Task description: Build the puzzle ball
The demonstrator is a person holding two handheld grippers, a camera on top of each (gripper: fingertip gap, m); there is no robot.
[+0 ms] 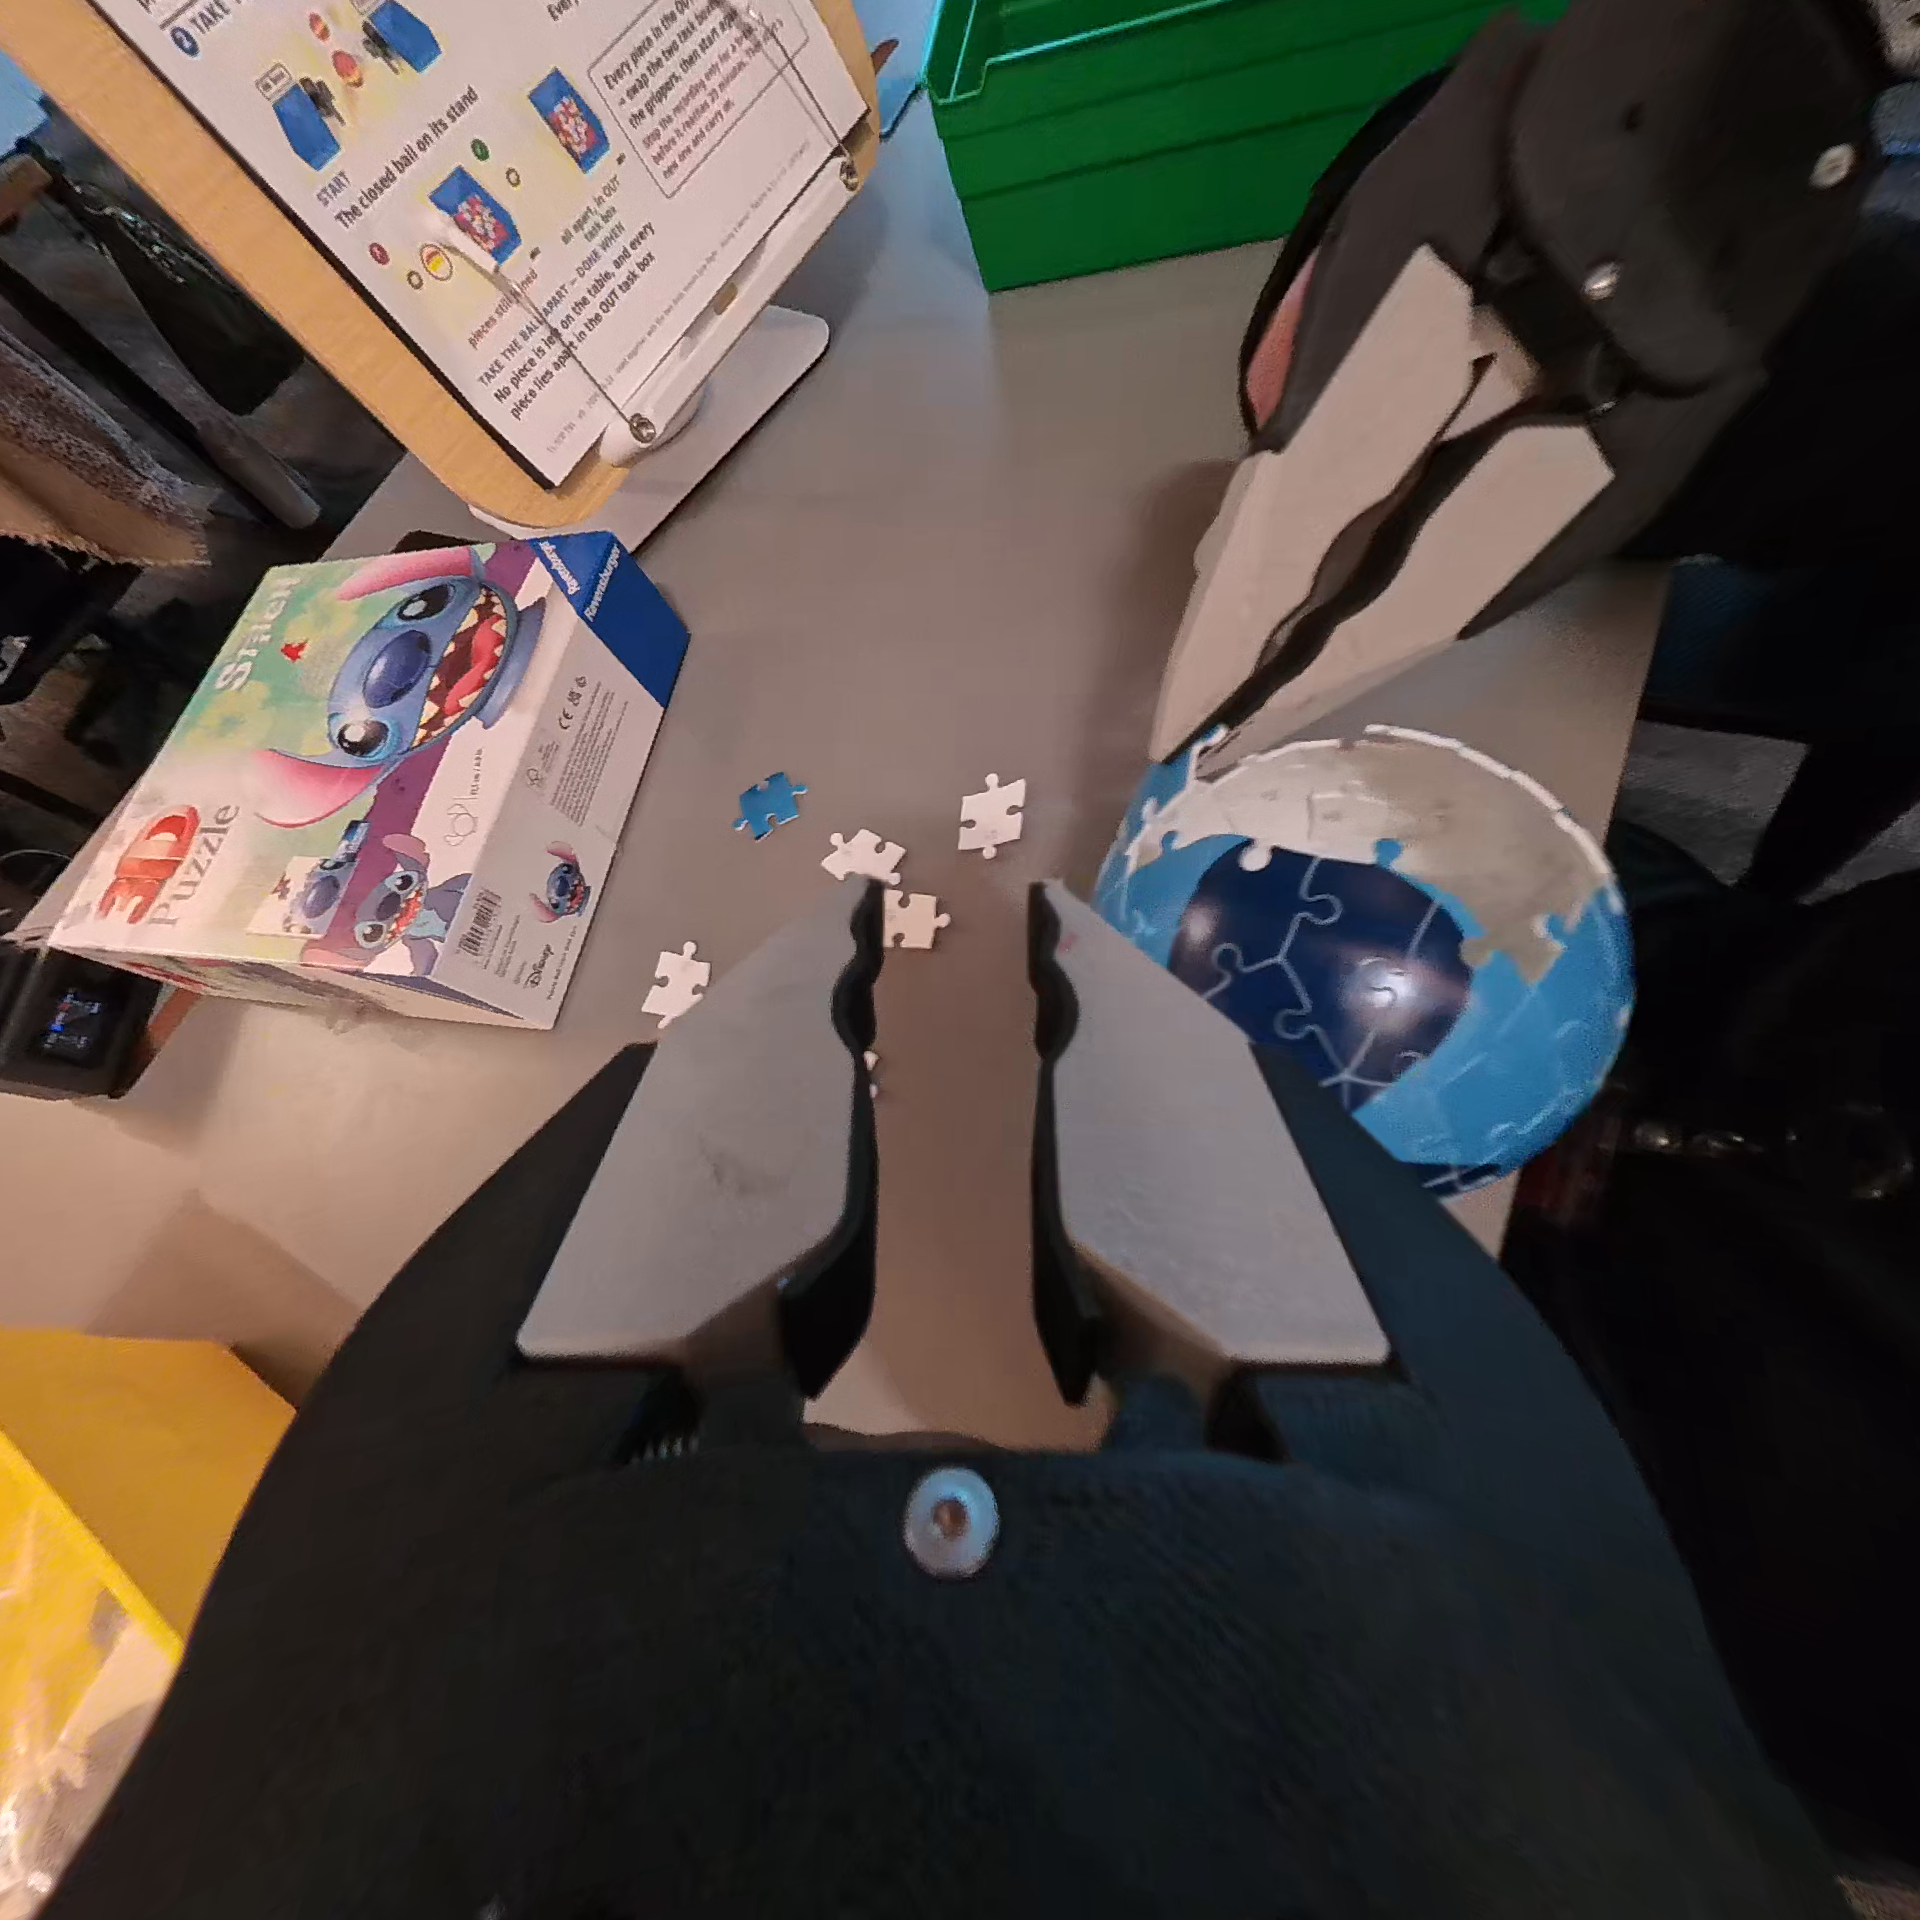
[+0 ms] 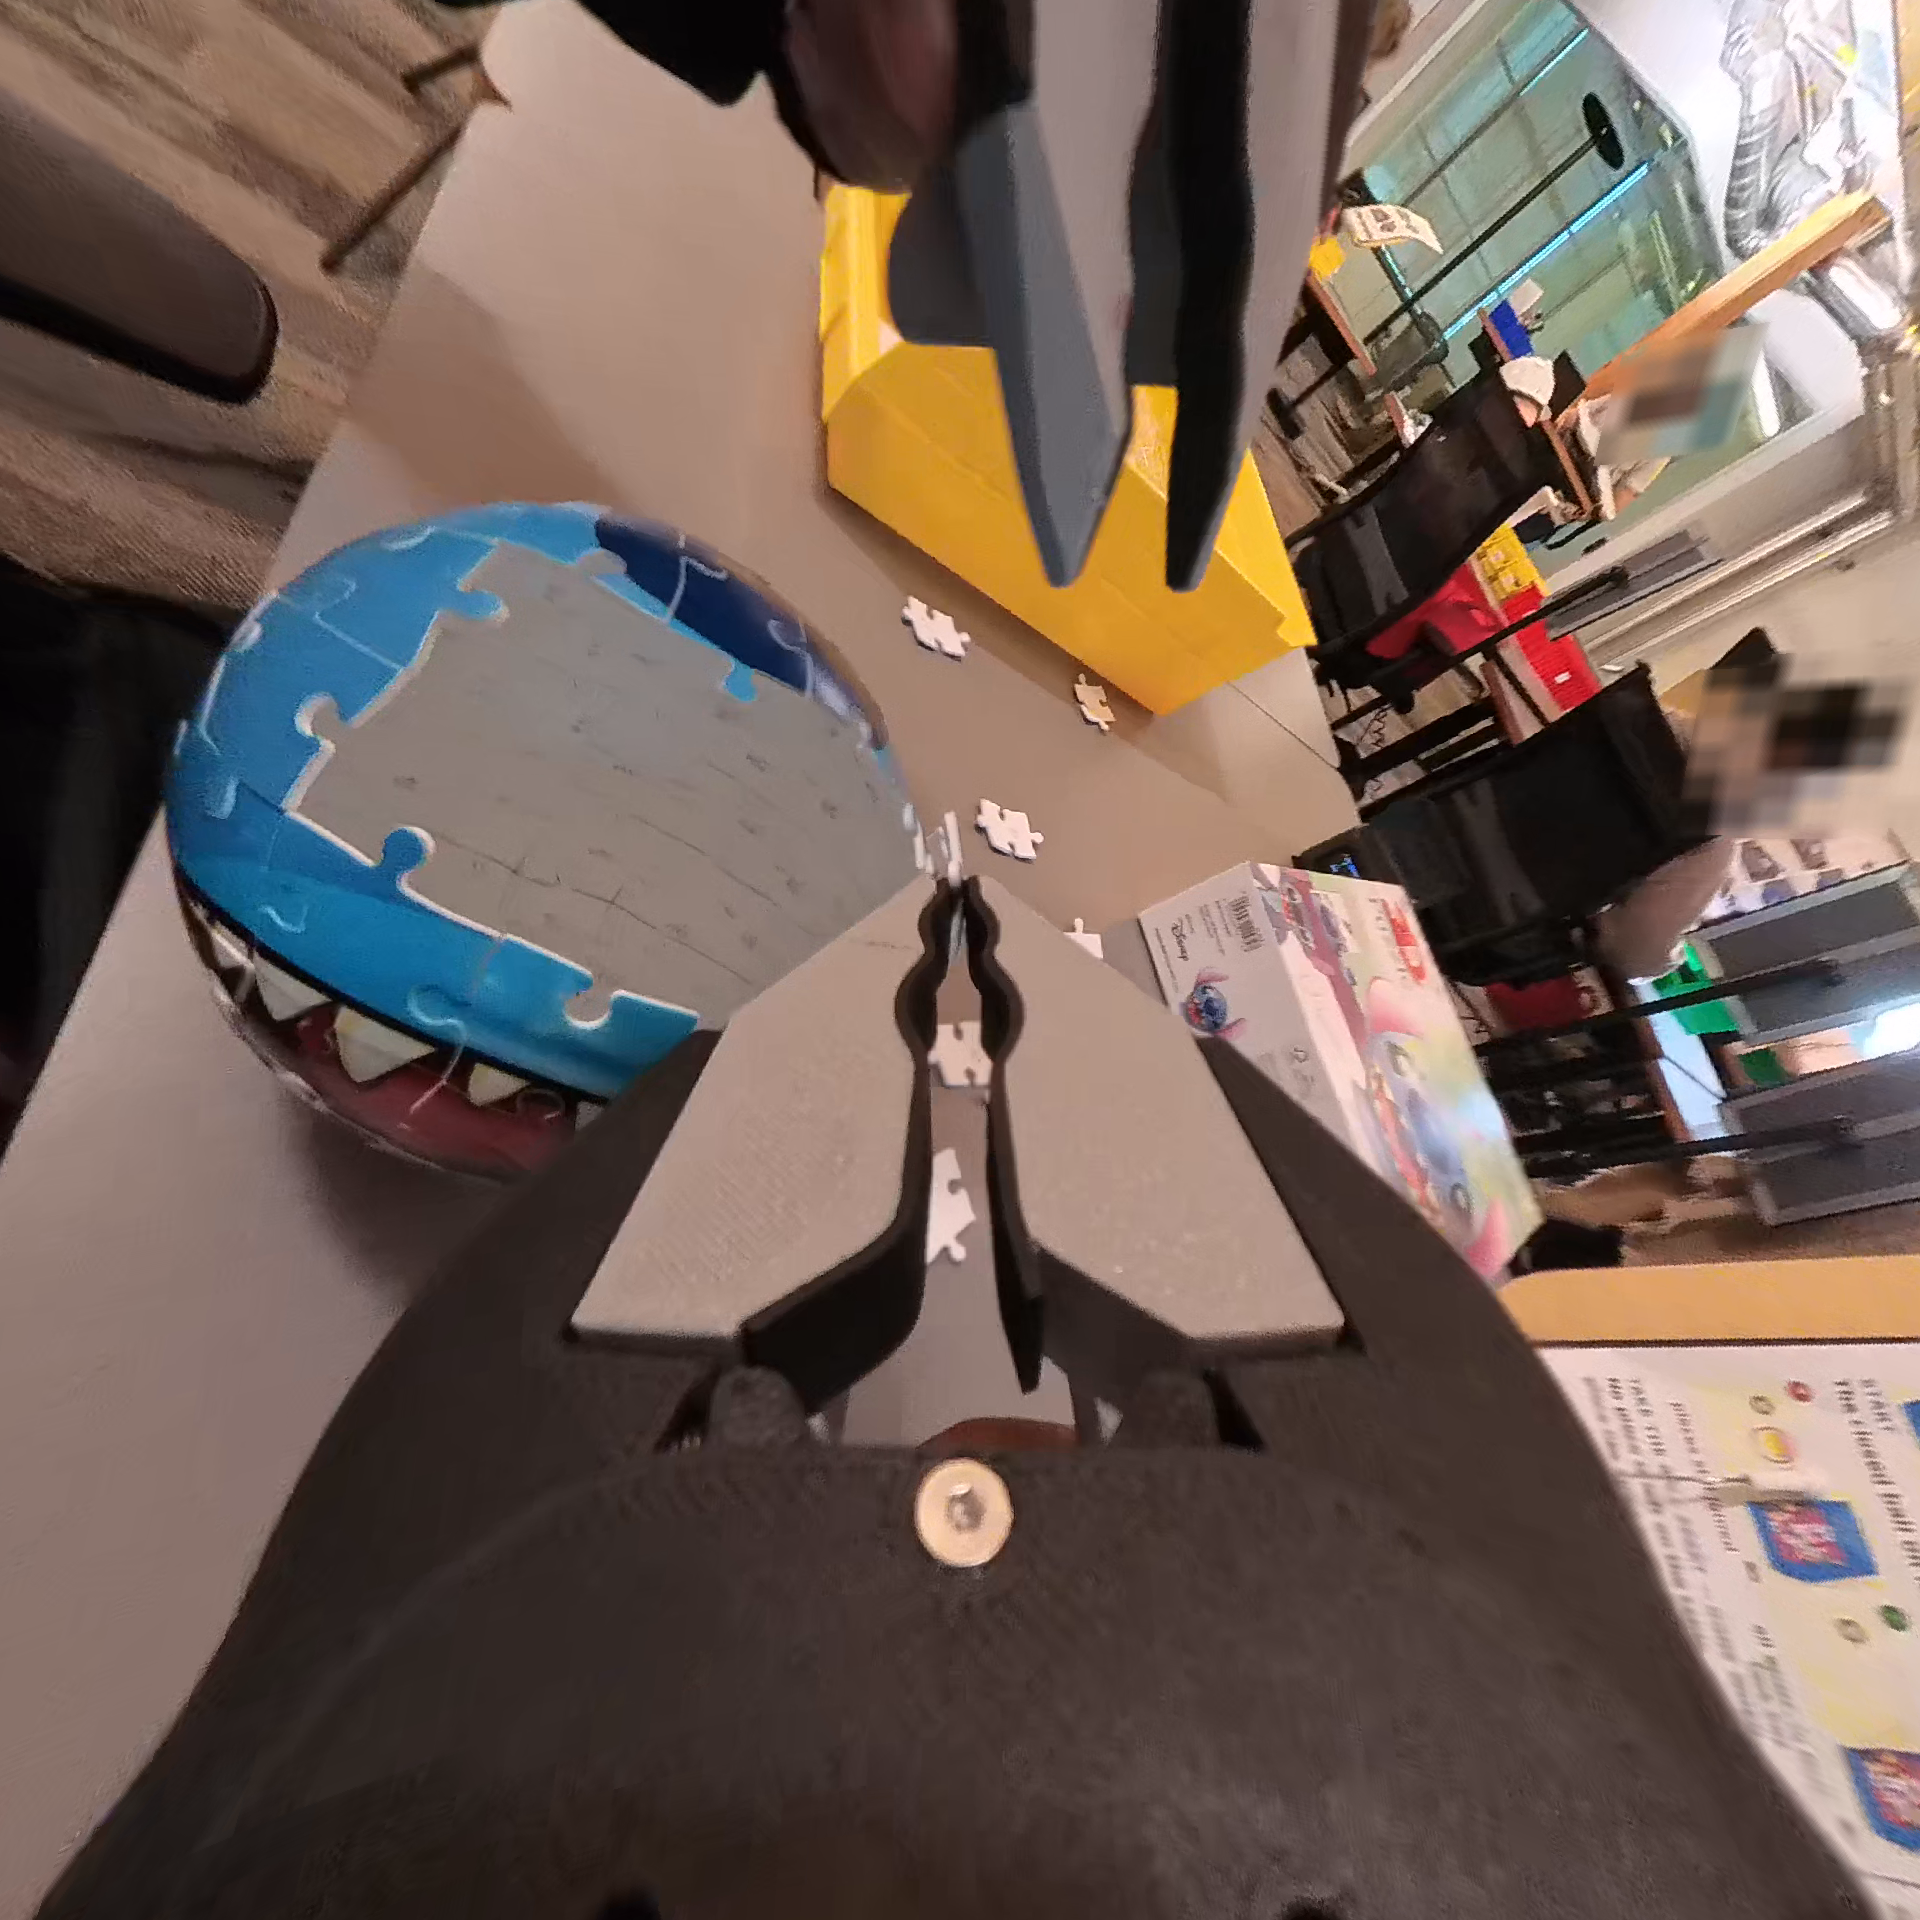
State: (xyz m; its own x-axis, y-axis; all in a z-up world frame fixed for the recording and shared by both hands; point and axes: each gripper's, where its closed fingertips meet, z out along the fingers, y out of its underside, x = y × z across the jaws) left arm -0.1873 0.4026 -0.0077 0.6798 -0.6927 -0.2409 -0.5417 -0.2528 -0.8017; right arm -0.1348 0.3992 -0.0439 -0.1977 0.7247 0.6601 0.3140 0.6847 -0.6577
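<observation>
Here, line by line:

Puzzle ball: the half-built puzzle ball (image 1: 1382, 977) sits on the grey counter (image 1: 935, 582) near its edge; its blue shell is partly closed, a large gap shows the grey inside, and a toothed mouth is printed low on one side.

Right tongs: the right tongs (image 2: 951, 883) are pressed together on a small white puzzle piece (image 2: 948, 844), pinched at the very tips right at the rim of the ball's gap. In the left wrist view these tongs (image 1: 1210, 740) come down from above onto the top edge of the ball.

Left tongs: the left tongs (image 1: 951, 894) are spread apart with nothing between them, hovering over the counter just beside the ball.

Loose pieces: several pieces lie scattered on the counter ahead of the left tongs, most white side up (image 1: 992, 816), one blue piece (image 1: 769, 803) face up among them.

Puzzle box: the printed puzzle box (image 1: 364, 790) lies flat on the counter, to the left of the loose pieces.

Instruction sheet: a printed instruction sheet (image 1: 499, 187) leans on a wooden stand behind the box.

Bins: a green bin (image 1: 1122, 135) stands at the far side of the counter; a yellow bin (image 2: 997, 520) sits at the near left side.

Background: desks, chairs and shelving fill the room beyond the counter in the right wrist view.
</observation>
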